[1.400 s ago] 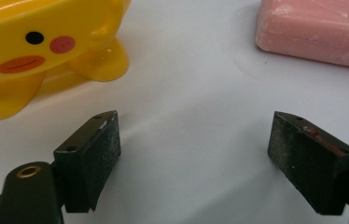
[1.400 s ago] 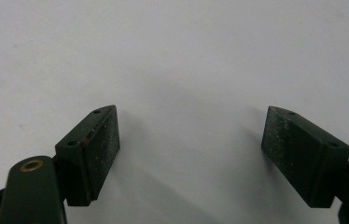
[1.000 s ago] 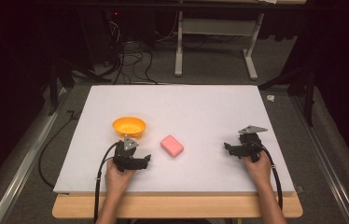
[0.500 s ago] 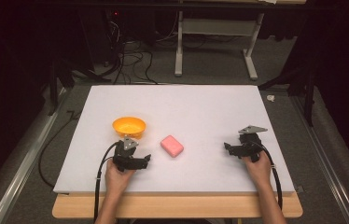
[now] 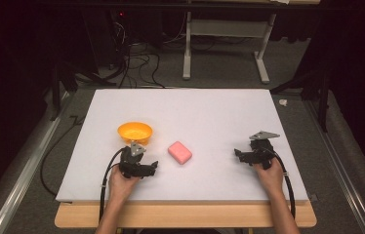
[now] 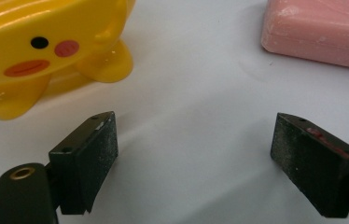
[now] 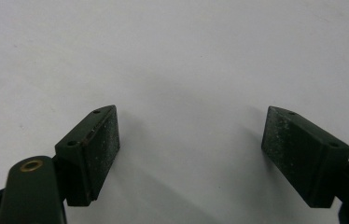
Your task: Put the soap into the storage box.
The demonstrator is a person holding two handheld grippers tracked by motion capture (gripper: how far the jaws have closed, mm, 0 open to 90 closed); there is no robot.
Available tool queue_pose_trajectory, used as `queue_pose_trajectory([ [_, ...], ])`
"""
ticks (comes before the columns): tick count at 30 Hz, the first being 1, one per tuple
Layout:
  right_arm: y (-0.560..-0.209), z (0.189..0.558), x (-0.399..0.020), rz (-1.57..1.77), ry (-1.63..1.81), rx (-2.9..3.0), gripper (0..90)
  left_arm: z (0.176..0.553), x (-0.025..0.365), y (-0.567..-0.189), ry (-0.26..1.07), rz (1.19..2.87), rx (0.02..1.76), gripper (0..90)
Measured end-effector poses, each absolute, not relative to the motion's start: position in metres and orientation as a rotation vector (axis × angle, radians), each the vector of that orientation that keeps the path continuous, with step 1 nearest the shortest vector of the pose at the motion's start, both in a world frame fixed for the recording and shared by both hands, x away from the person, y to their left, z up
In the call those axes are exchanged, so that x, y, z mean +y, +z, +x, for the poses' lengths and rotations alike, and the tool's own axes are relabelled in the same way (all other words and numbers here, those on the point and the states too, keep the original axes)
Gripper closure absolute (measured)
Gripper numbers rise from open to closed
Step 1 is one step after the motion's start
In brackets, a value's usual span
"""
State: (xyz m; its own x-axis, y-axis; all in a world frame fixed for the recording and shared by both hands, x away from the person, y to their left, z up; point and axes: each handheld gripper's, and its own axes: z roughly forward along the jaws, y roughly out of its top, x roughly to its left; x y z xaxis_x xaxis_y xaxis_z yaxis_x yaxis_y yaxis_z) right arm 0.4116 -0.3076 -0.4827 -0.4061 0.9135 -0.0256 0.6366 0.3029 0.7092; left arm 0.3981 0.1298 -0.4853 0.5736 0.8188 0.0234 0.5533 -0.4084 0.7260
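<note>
Resting on the white table [image 5: 180,109], the left gripper [image 5: 152,168] is sitting low near the front edge with its jaws spread wide and nothing between them, as the left gripper view makes plain. Just beyond it the orange bowl [image 5: 134,132] is standing upright; from the high view its inside is looking bare, a plain orange hollow with nothing lying in it that I can make out. In the left gripper view the same bowl [image 6: 46,51] is showing a painted face with black eyes, pink cheeks and an orange beak, and it is standing on stubby yellow feet. To the bowl's right, apart from it, the pink soap bar [image 5: 179,152] is lying flat on the table, outside the bowl and touching neither gripper; the left gripper view is catching its corner [image 6: 319,28] up ahead and to the right of the jaws.

Over on the other side, the right gripper [image 5: 237,155] is resting well apart from the soap, its jaws also standing wide open over bare white surface [image 7: 186,56], gripping nothing.
</note>
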Motion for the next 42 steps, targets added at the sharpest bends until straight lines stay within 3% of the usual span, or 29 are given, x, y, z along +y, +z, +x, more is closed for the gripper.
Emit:
queue_pose_trajectory([
  [3, -0.483, 0.412, -0.308, 1.381, 0.874, 2.149, 20.0, 0.397, 0.127, -0.483, 0.537, 2.120, 1.080, 15.4],
  [19, -0.483, 0.412, -0.308, 1.381, 0.873, 2.149, 20.0, 0.389, 0.103, -0.463, 0.480, 2.076, 0.975, 14.5],
  [42, -0.483, 0.412, -0.308, 1.380, 0.873, 2.149, 20.0, 0.390, 0.084, -0.462, 0.398, 2.065, 0.957, 10.1],
])
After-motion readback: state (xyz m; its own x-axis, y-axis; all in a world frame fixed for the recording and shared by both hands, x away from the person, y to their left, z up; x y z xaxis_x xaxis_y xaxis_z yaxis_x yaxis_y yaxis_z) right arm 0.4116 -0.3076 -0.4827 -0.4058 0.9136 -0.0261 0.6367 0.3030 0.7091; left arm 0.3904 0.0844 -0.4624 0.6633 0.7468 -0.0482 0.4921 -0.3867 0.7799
